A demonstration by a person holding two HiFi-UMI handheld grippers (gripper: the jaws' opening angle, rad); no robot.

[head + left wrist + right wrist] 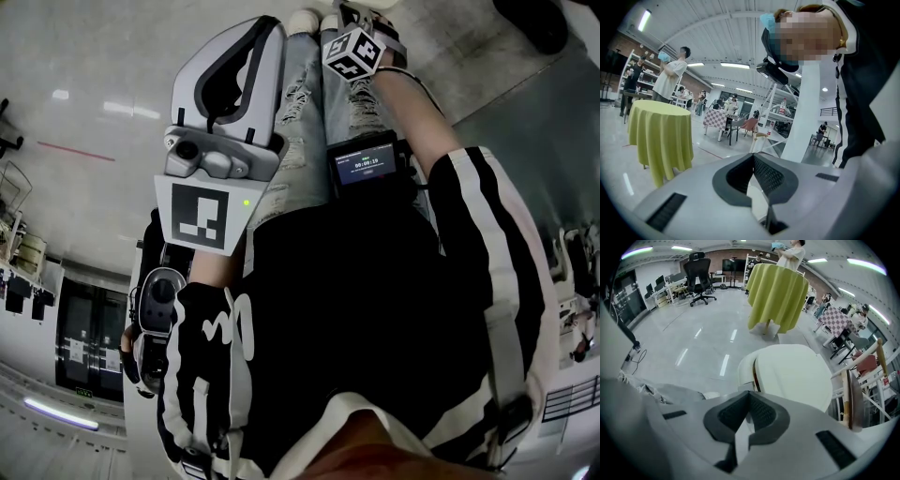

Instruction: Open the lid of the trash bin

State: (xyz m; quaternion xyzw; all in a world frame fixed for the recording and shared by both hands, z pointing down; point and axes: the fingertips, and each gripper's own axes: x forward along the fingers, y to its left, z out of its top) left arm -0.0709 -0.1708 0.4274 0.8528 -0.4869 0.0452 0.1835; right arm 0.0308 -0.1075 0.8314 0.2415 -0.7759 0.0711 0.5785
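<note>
The white trash bin (794, 373) with a rounded lid shows only in the right gripper view, on the floor just beyond my right gripper (749, 393). A thin dark seam runs down its left side, and the lid lies down on it. The right gripper is shut with nothing between its jaws and is apart from the bin. My left gripper (752, 155) is also shut and empty, and it faces the open room, away from the bin. In the head view the left gripper (268, 26) is held in front of the person's legs. Of the right gripper, only the marker cube (354, 52) shows there.
A round table under a yellow-green cloth (778, 291) stands behind the bin, with a person beside it. A wooden chair (862, 390) is close on the bin's right. Office chairs (699, 275) and desks line the far left. Shiny grey floor (684, 333) spreads to the left.
</note>
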